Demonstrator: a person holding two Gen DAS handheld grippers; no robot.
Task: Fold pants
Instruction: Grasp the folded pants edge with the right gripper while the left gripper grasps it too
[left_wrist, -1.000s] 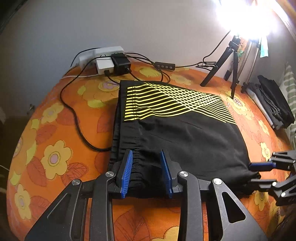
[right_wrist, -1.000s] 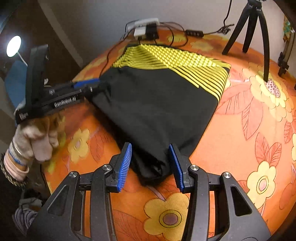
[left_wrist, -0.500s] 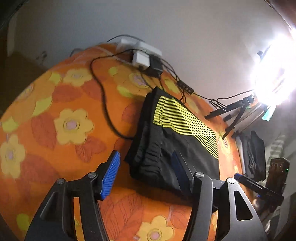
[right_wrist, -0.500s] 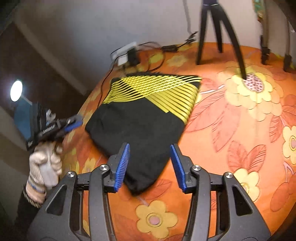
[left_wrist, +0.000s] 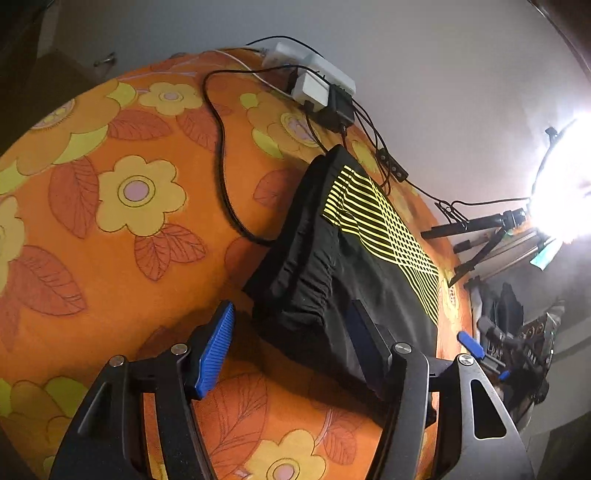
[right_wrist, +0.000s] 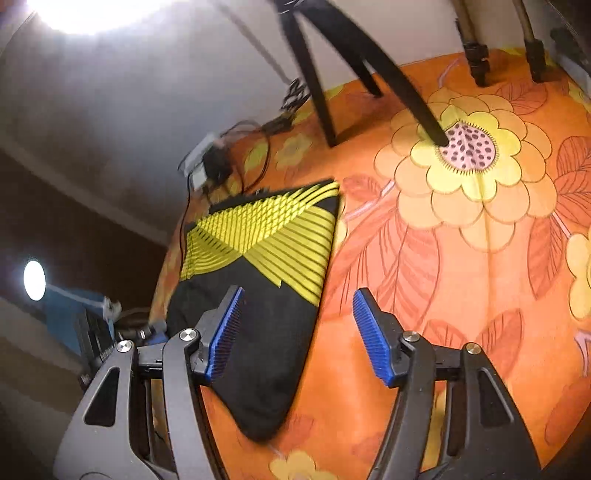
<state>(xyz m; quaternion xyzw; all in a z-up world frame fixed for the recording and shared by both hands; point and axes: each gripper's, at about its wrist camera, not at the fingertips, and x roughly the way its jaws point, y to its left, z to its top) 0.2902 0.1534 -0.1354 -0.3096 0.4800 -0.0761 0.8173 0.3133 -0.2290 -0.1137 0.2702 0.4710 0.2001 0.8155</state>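
The black pants (left_wrist: 354, 258) with yellow stripes lie folded flat on the orange flowered cloth (left_wrist: 122, 229). They also show in the right wrist view (right_wrist: 266, 280). My left gripper (left_wrist: 291, 343) is open and empty, raised above the waistband corner. My right gripper (right_wrist: 299, 332) is open and empty, raised above the pants' right edge. The right gripper also shows in the left wrist view (left_wrist: 491, 350) at the far right, beyond the pants.
A white power strip with plugs (left_wrist: 317, 88) and black cables (left_wrist: 221, 158) lie behind the pants. A black tripod (right_wrist: 351, 70) stands on the cloth at the right. A bright lamp (left_wrist: 565, 177) shines at the right. Dark folded clothes (left_wrist: 506, 306) lie beyond.
Both grippers have let go of the pants, opened wider and lifted away. The views have tilted. The pants stay folded on the cloth.
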